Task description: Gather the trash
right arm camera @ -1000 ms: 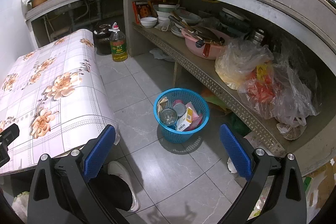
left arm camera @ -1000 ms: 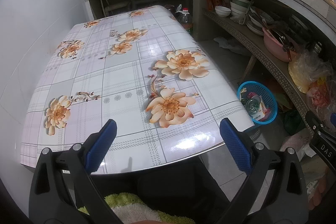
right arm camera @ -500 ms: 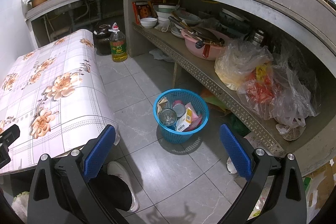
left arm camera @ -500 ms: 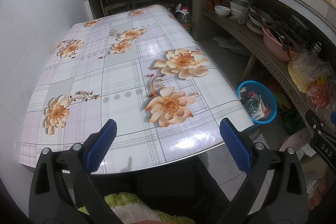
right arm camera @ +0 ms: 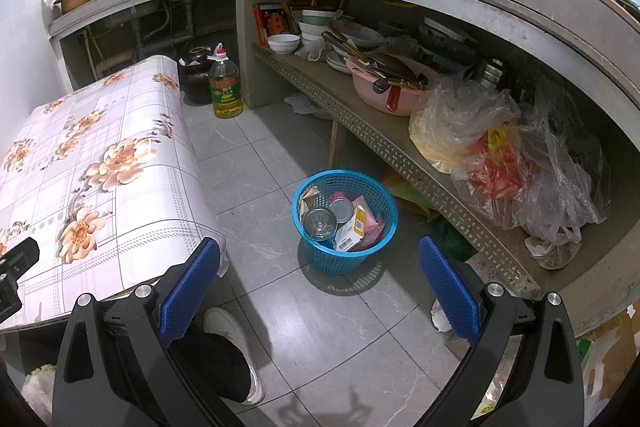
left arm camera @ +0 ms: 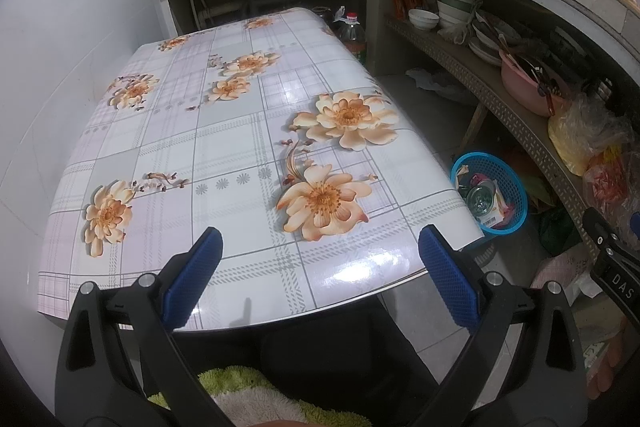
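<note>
A blue mesh trash basket [right arm camera: 345,223] stands on the tiled floor, holding a metal can, a lid, a small carton and pink wrappers; in the left wrist view the basket [left arm camera: 489,195] shows just past the table's right edge. My right gripper [right arm camera: 320,287] hovers open above the floor in front of the basket, nothing between its blue pads. My left gripper [left arm camera: 320,275] is open over the near edge of the table [left arm camera: 224,147], which wears a flowered plaid cloth with nothing lying on it.
A low shelf [right arm camera: 400,155] on the right carries bowls, a pink basin [right arm camera: 384,83] and plastic bags [right arm camera: 504,155]. An oil bottle [right arm camera: 226,87] and a dark jar stand at the table's far end. A person's white shoe [right arm camera: 236,347] is beside the table. Crumpled paper [right arm camera: 440,319] lies under the shelf.
</note>
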{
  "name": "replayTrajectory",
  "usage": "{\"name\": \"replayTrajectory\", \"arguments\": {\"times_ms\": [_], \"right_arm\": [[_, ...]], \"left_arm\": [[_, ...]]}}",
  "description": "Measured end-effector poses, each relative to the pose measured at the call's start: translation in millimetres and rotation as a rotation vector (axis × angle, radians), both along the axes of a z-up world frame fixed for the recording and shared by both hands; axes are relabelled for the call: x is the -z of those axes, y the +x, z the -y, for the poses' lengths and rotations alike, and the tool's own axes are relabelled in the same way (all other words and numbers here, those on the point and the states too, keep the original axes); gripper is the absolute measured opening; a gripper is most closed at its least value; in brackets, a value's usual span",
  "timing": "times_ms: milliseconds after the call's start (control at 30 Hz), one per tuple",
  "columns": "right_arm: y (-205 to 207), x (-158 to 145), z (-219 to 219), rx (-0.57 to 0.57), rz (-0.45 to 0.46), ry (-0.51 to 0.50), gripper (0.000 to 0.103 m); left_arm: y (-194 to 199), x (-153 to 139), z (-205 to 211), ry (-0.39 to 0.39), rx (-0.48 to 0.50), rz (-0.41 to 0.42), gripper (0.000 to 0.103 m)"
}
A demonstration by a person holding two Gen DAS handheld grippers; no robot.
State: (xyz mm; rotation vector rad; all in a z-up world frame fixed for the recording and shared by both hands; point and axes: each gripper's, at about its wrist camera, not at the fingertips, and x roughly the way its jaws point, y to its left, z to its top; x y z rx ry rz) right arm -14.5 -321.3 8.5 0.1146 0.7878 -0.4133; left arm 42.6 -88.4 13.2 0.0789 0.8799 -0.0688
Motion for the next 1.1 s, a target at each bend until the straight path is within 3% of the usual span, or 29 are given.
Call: {"name": "replayTrajectory", "arguments": {"times_ms": [1100], "right_arm": [[4.9, -6.5, 1.1, -0.010, 0.002, -0.010, 0.096]], "left_arm": [[0.8, -1.5, 1.2, -0.003, 0.009, -0.006, 0.094]]}}
